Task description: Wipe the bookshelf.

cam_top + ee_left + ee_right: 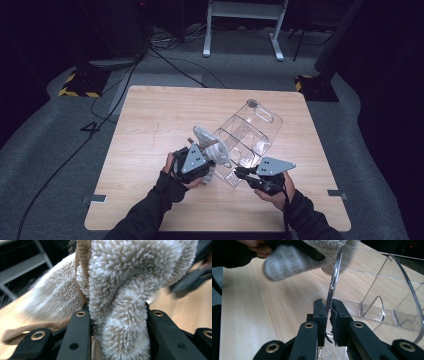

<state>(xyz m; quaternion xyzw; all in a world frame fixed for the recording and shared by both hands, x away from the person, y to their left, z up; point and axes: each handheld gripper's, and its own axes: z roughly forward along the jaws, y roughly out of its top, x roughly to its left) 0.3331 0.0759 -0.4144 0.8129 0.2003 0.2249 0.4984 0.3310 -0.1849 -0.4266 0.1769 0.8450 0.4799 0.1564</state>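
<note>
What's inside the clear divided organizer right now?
The clear organizer looks empty in the compartments that show through its walls. The fluffy slipper in the left gripper covers its near-left end, so that compartment can't be checked.

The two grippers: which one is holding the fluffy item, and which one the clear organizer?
The left gripper clamps the fluffy cream slipper; the right gripper pinches the clear organizer's wall.

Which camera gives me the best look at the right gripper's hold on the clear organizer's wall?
The right gripper view: the right gripper pinches the clear organizer wall edge-on between its pads. The high view shows that gripper at the organizer's near corner, small. The left gripper view shows a blurred dark shape there.
</note>
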